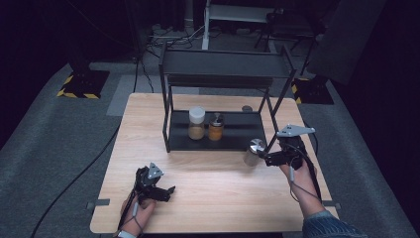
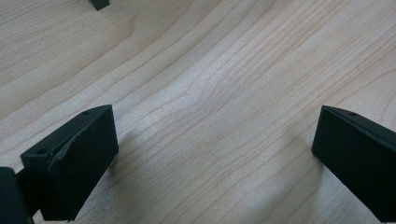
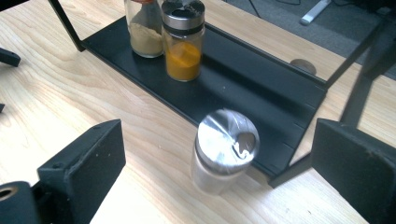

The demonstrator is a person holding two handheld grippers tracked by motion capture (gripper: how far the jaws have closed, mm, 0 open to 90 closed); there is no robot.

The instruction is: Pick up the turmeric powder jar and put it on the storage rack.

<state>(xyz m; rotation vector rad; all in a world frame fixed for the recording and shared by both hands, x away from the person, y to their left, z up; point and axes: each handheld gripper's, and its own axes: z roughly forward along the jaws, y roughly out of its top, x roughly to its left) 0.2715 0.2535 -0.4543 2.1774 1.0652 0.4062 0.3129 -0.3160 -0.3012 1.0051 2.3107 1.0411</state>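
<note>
A small glass jar with a silver lid [image 1: 254, 151] [image 3: 224, 150] stands on the wooden table, just in front of the black rack's front right leg. My right gripper [image 1: 265, 160] [image 3: 219, 128] is open, its jaws spread wide to either side of this jar and not touching it. On the rack's lower shelf [image 1: 237, 136] [image 3: 247, 88] stand a white-lidded jar of tan powder [image 1: 196, 124] [image 3: 144, 29] and a jar of orange spice [image 1: 216, 128] [image 3: 183, 44]. My left gripper [image 1: 169, 193] [image 2: 217, 112] rests open over bare wood at the front left.
The two-tier black rack [image 1: 225, 64] takes up the back middle of the table [image 1: 208, 198]. A small round grey object [image 1: 246, 108] [image 3: 302, 65] lies on the table behind the lower shelf. A small black piece [image 2: 99, 3] sits at the top edge of the left gripper view.
</note>
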